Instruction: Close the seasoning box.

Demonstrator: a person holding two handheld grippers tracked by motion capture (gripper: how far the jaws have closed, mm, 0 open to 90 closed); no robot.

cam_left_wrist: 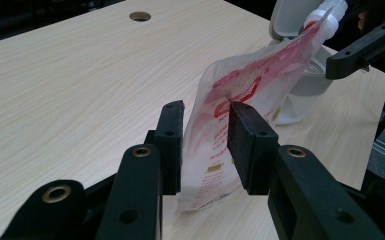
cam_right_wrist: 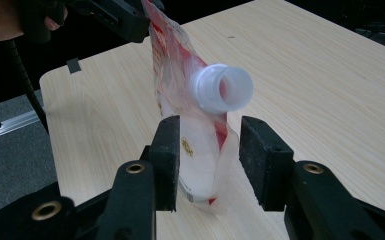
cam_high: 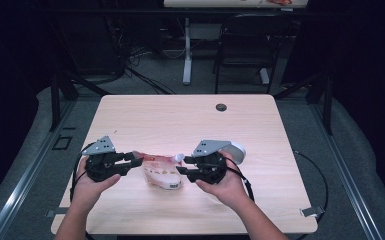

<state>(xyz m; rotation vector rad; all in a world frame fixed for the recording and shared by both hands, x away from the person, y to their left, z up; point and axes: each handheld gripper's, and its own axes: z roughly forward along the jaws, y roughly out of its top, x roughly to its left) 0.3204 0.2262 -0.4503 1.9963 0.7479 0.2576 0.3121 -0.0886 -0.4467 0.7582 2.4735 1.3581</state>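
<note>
A red-and-white refill pouch (cam_high: 162, 172) with a white spout (cam_right_wrist: 222, 87) hangs between my two grippers, low over the wooden table (cam_high: 180, 120). My left gripper (cam_high: 137, 160) is shut on the pouch's flat end (cam_left_wrist: 215, 145), the film pinched between both pads. My right gripper (cam_high: 184, 166) stands open around the pouch body (cam_right_wrist: 200, 165) just below the spout, with a small gap at one pad. In the left gripper view the spout (cam_left_wrist: 325, 17) sits between the right gripper's fingers (cam_left_wrist: 360, 50).
A white-lidded round container (cam_high: 237, 150) stands open just behind my right gripper, its lid up (cam_left_wrist: 285, 20). A cable hole (cam_high: 221, 107) marks the table's far side. Beyond the table are a chair (cam_high: 250, 45) and another desk's leg (cam_high: 187, 50).
</note>
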